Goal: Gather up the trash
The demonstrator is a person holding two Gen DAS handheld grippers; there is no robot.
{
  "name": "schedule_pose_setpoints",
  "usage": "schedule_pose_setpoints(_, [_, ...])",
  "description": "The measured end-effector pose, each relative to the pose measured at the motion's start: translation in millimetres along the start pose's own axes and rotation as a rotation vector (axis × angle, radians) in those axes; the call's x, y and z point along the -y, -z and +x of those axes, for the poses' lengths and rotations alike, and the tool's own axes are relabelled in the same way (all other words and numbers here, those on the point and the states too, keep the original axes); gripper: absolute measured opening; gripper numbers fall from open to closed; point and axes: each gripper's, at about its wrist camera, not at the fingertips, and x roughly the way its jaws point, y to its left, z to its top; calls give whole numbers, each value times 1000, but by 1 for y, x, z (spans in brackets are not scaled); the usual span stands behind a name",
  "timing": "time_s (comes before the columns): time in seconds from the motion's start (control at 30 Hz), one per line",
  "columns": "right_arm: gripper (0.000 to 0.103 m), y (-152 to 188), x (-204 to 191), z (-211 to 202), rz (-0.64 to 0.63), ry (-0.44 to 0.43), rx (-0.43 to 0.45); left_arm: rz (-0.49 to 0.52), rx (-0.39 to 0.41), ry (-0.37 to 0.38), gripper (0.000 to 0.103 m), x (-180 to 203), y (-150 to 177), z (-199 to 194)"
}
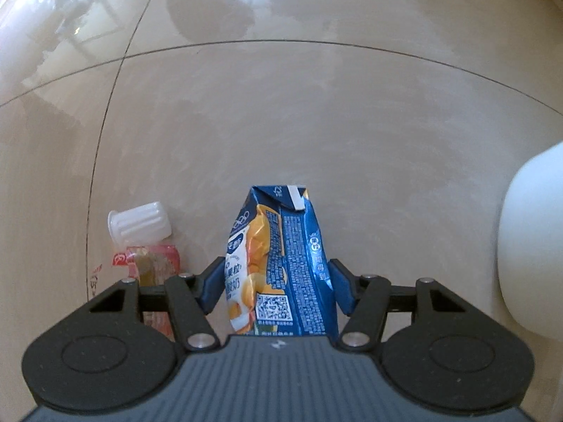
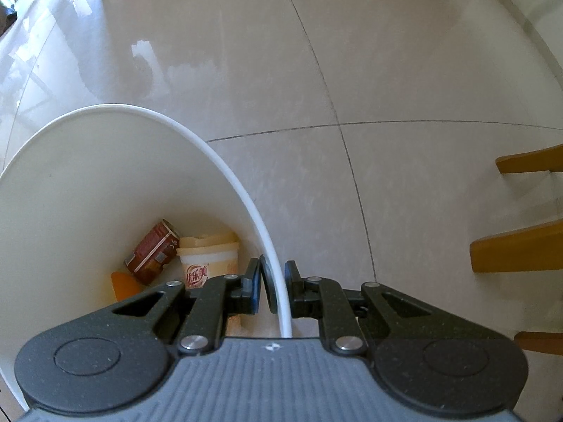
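The left gripper (image 1: 278,290) points forward and down over the tiled floor (image 1: 316,123). Its 2 blue-padded fingers (image 1: 211,288) are spread to the width of 1 blue and orange drink carton (image 1: 281,263) and press on its 2 sides; the carton stands upright between them, its folded top toward the far side. On the floor to the near left of the carton lie 2 more pieces of trash: 1 small white ribbed bottle (image 1: 140,225) on its side, and 1 red and clear wrapper (image 1: 155,267) just beside it, partly hidden by the gripper body. At the right edge of the left wrist view, 1 white rounded object (image 1: 531,246) is out of focus; it is probably the bin's outer wall.

The right gripper (image 2: 274,288) is nearly closed, its 2 fingers clamped on the rim of 1 white bin (image 2: 225,176), with 1 finger inside the wall and 1 outside. The bin is tilted so that its opening faces the camera. At its bottom lie 3 items: 1 brown can (image 2: 153,251), 1 cream cup (image 2: 207,260) with red lettering, and 1 orange object (image 2: 123,285), only partly visible. At the right, 3 yellow wooden pieces (image 2: 520,246) stand on the floor.
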Motion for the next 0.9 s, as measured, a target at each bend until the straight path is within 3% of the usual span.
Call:
schedule_pose_setpoints(0.17, [17, -2, -3, 2, -22, 12, -13, 60, 0, 13, 61, -1, 2, 7])
schedule_pose_setpoints(0.6, [17, -2, -7, 6, -39, 28, -17, 154, 23, 42, 57, -4, 9, -24])
schedule_pose_setpoints(0.9, [17, 1, -9, 5, -37, 37, -10, 161, -103, 63, 58, -22, 37, -5])
